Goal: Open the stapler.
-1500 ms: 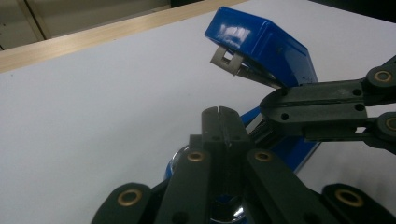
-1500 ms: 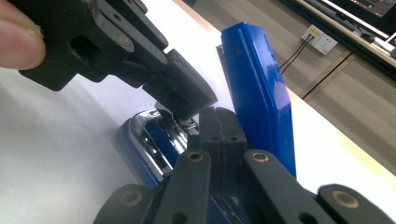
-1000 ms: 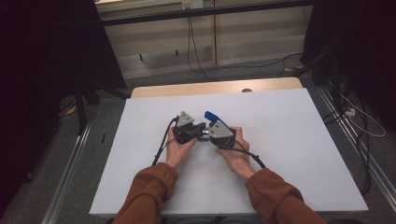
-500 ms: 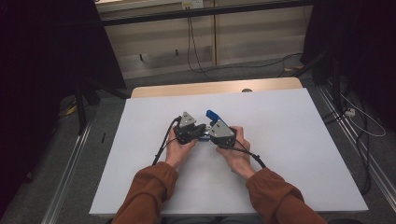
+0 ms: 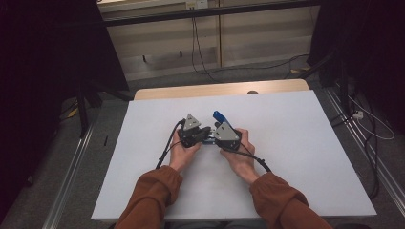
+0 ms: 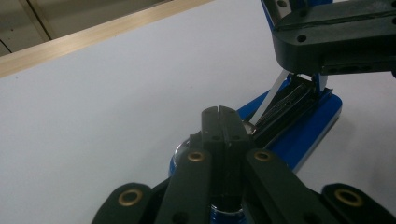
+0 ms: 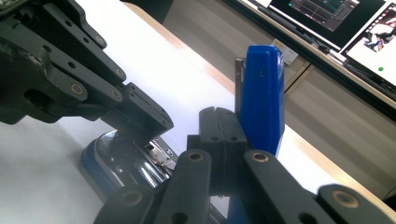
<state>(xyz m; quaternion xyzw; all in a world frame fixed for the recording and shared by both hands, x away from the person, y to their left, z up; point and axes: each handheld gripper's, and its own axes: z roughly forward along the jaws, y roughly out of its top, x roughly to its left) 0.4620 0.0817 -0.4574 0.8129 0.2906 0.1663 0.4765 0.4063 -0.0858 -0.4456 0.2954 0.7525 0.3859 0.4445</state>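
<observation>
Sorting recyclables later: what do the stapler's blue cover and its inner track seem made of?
The stapler's blue cover looks like smooth moulded plastic with a soft even sheen. The inner track looks like bright bare metal, probably steel, since it gives sharp reflections.

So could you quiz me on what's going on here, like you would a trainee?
1. True or false: the blue stapler has its top swung up, away from its base.
2. What colour is the table top? A green, B white, C red.
3. Fill in: the jaws of the left gripper and of the right gripper are both ____.

Key: 1 true; 2 B; 3 shut.
</observation>
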